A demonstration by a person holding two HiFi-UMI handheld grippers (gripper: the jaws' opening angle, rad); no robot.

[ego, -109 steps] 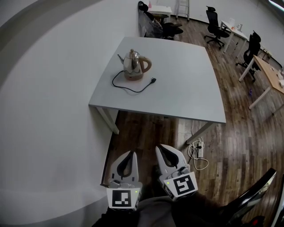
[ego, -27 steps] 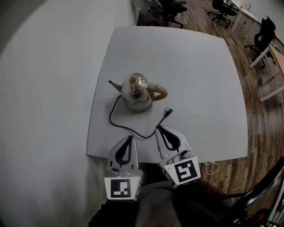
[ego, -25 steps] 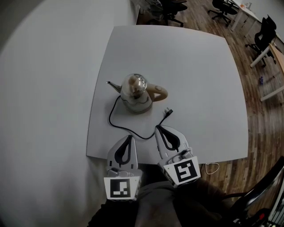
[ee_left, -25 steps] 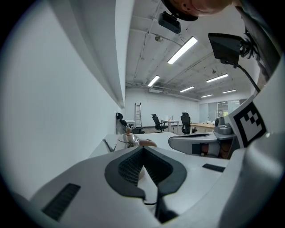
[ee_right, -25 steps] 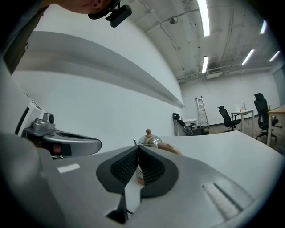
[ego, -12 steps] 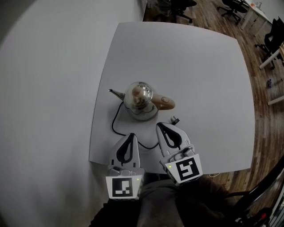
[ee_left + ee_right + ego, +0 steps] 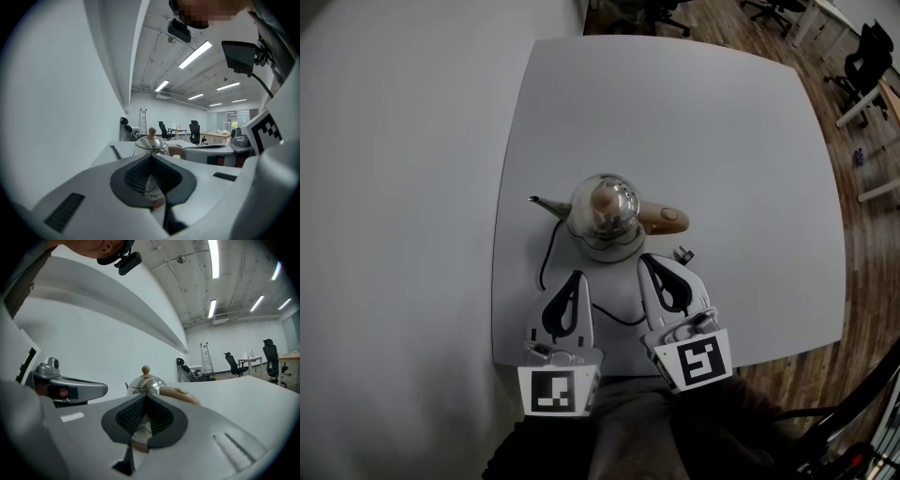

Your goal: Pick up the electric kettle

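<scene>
Head view, left to right.

- Far left: a plain white wall runs along the left edge of the worktop.
- Left gripper: held over the near edge of the worktop and pointing at the kettle. Its marker cube is nearest us. In the left gripper view its fingers are pressed together with nothing between them. We see the kettle body only through the dark opening behind the tips.
- Electric kettle: stands upright on its base in the near-left part of the worktop, lid on and knob up. The spout points left and the tan handle points right. Neither gripper holds it.
- Black cord: leaves the base, loops towards the near edge and passes under the left gripper. It shows again between the two grippers.
- Right gripper: beside the left one, tip just short of the kettle base and below the handle. We cannot confirm contact. In the right gripper view its fingers are likewise closed on nothing, with the kettle just beyond them.
- Plug: lies on the worktop just right of the right gripper's tip.
- Far right: wooden floor.
</scene>
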